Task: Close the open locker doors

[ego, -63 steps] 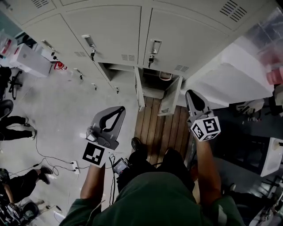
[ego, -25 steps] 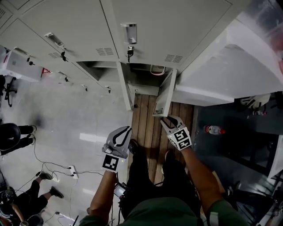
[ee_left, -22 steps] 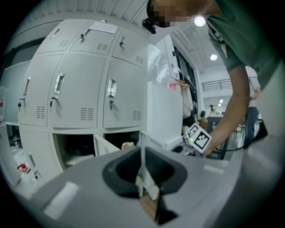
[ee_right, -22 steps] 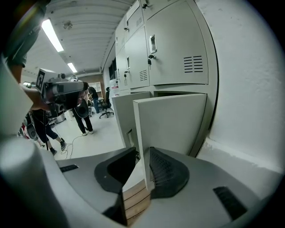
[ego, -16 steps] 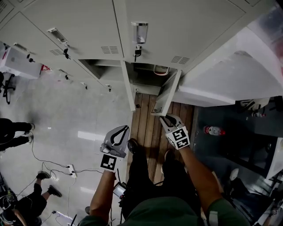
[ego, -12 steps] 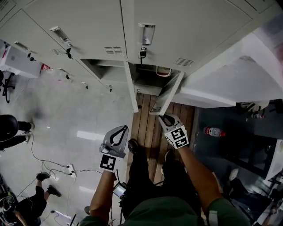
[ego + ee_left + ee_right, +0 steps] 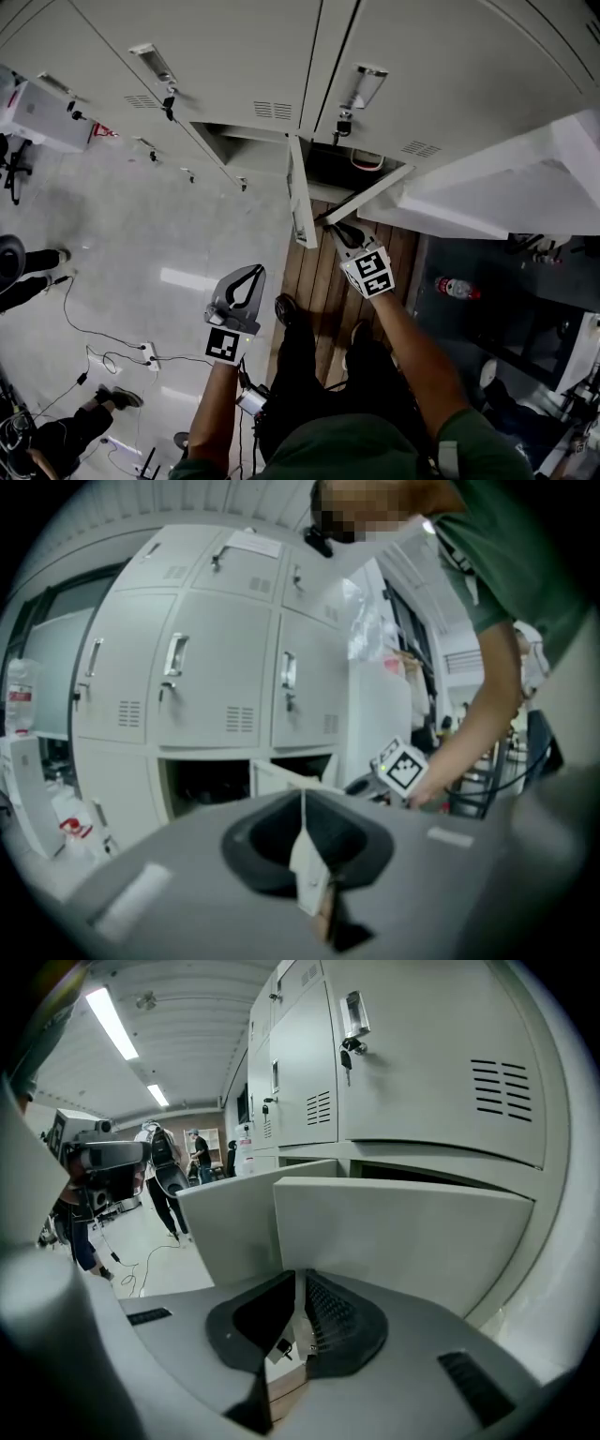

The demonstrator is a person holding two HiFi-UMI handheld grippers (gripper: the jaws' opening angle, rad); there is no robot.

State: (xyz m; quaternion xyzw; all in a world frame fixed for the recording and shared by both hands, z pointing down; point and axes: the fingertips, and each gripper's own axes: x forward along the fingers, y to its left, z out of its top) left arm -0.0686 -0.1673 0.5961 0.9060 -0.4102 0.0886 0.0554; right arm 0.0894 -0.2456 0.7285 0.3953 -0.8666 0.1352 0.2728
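**Head view, looking steeply down on a bank of grey lockers (image 7: 253, 56).** Two bottom-row doors are shown open. The left door (image 7: 300, 202) is seen edge-on, standing straight out from its compartment. The right door (image 7: 370, 194) is swung at a slant, partway towards its frame. The right gripper (image 7: 328, 226) is held with its tips at the free lower corner of the right door; in the right gripper view the door's outer face is seen just ahead of the tips. Its jaws have just been closing and are drawn together, with nothing between them. The left gripper (image 7: 254, 272) is held lower in the frame over the pale floor (image 7: 141, 234), beside the strip of wooden boards (image 7: 323, 277) and well apart from both doors; its jaws are likewise pressed together and nothing is held
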